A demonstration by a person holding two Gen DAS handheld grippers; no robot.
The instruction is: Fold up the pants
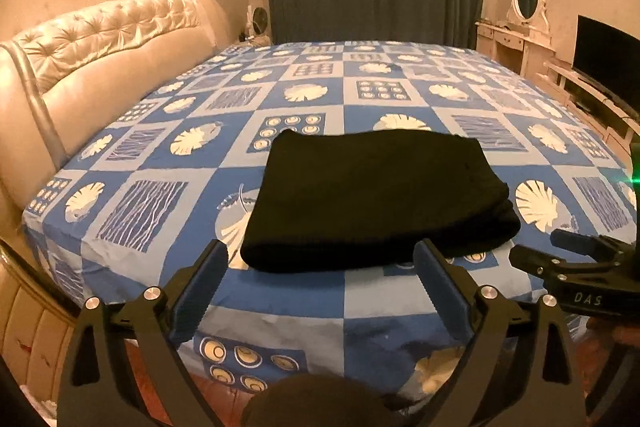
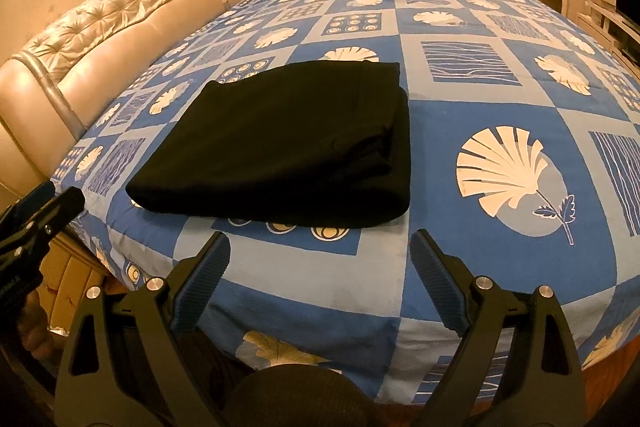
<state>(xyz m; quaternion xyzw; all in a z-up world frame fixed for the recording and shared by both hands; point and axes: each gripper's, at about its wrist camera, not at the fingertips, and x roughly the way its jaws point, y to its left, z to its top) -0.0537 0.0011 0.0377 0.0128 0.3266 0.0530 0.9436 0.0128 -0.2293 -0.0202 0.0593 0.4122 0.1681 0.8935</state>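
Now, at the left of my left view the headboard (image 1: pixel 100 39) curves along the bed (image 1: pixel 304 311), and the pants (image 1: pixel 376 199) lie in the middle of the frame as a dark folded stack on the sheet. My left tongs (image 1: pixel 322 259) stand released at lower middle, nothing between them, the right pad just at the stack's near edge. At the far right of that frame my right tongs (image 1: pixel 536 251) poke in.

In my right view the pants (image 2: pixel 276 143) sit left of centre, loose layers showing at their right edge. My right tongs (image 2: pixel 320 247) are spread wide and empty below them, apart from the cloth.

The fold looks done, I judge. The risk is a pad catching that near edge as I pull away, dragging the top layer and spoiling the stack.
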